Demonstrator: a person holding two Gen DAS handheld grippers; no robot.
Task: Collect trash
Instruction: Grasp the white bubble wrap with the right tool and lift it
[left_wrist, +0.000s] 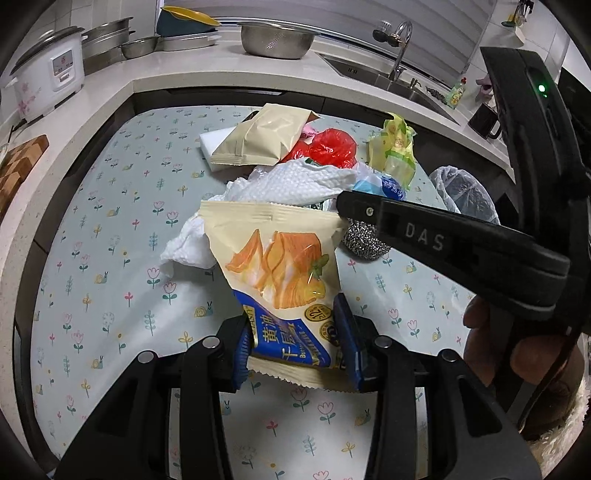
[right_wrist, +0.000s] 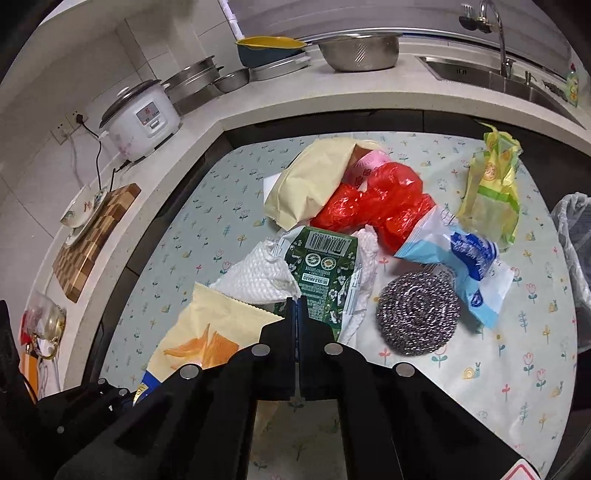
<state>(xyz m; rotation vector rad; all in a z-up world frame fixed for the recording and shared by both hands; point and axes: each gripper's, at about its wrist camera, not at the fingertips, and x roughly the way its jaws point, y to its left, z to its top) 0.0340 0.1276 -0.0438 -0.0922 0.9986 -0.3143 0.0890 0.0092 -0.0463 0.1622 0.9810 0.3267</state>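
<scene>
1. While the left gripper (left_wrist: 295, 339) clamps the blue lower end of a cream pastry wrapper (left_wrist: 275, 254), that wrapper stands up between its blue fingers (left_wrist: 242, 350), printed side facing the camera.
2. Ahead of those fingers, the wrapper's top edge reaches the crumpled white paper towel (left_wrist: 291, 182), which lies on the floral tablecloth (left_wrist: 110, 229).
3. From the right of the left fingers, the right gripper (left_wrist: 345, 205) reaches in, its tip touching the wrapper's upper right corner; whether it pinches that corner cannot be told from either view.
4. In the right wrist view, the right gripper's (right_wrist: 297, 308) fingers are pressed together with no gap visible, their tips over the edge of a green printed carton (right_wrist: 327, 273).
5. Just right of the right fingers sits a steel wool scourer (right_wrist: 419, 314), resting on the tablecloth (right_wrist: 498, 369).
6. Beyond the scourer lies a blue-and-white wrapper (right_wrist: 461, 266), and further ahead a red plastic bag (right_wrist: 380, 206) touches a plain cream pouch (right_wrist: 310, 184).
7. Far right and ahead, a yellow-green wrapper (right_wrist: 491, 192) lies apart from the pile.
8. At the right edge, off the table, a bin lined with a clear bag (right_wrist: 572, 236) is partly in view.
9. To the left of the right fingers, the pastry wrapper (right_wrist: 207, 332) slopes down toward the left gripper.
</scene>
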